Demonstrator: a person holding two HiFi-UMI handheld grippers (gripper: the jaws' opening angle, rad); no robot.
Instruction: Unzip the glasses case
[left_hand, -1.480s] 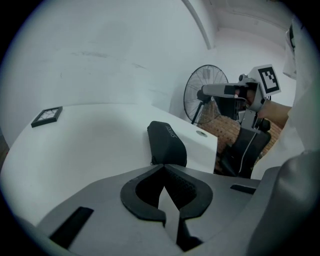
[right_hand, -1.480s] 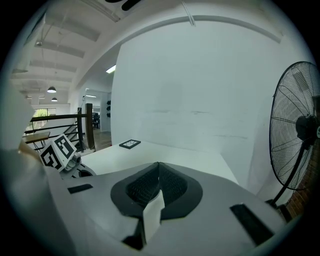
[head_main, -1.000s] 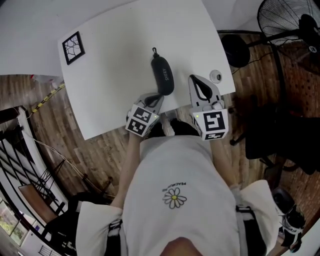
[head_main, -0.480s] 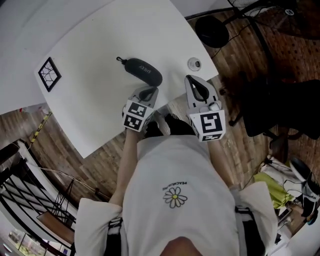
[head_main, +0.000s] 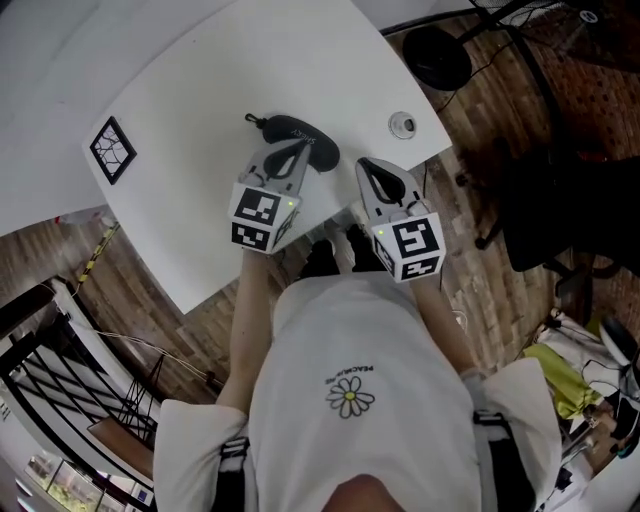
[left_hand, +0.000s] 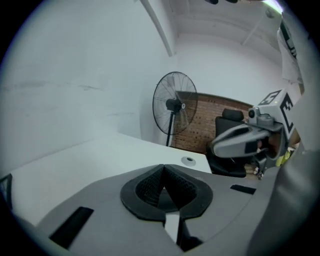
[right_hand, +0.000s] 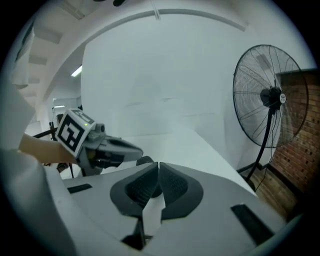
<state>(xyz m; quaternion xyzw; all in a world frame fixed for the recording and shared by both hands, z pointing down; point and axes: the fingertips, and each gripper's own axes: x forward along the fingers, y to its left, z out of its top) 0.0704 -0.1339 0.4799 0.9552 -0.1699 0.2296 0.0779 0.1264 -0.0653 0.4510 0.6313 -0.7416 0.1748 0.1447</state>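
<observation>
Where it stopped short before, left gripper (head_main: 284, 154) now overlaps the glasses case (head_main: 322, 152).

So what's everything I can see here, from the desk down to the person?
table: one, white, upper left of the head view
glasses case: one, black, on the table, partly hidden by the left gripper
marker card: one, black-and-white pattern, near the table's left edge
round fitting: one, pale, near the table's right edge
fan: one, black, standing on the floor past the table
chair: one, black, right of the table
floor: brown wood, around the table
shirt: one, white with a daisy print, on the person
left gripper: one, grey, shut and empty, above the case
right gripper: one, grey, shut and empty, at the table's near edge
</observation>
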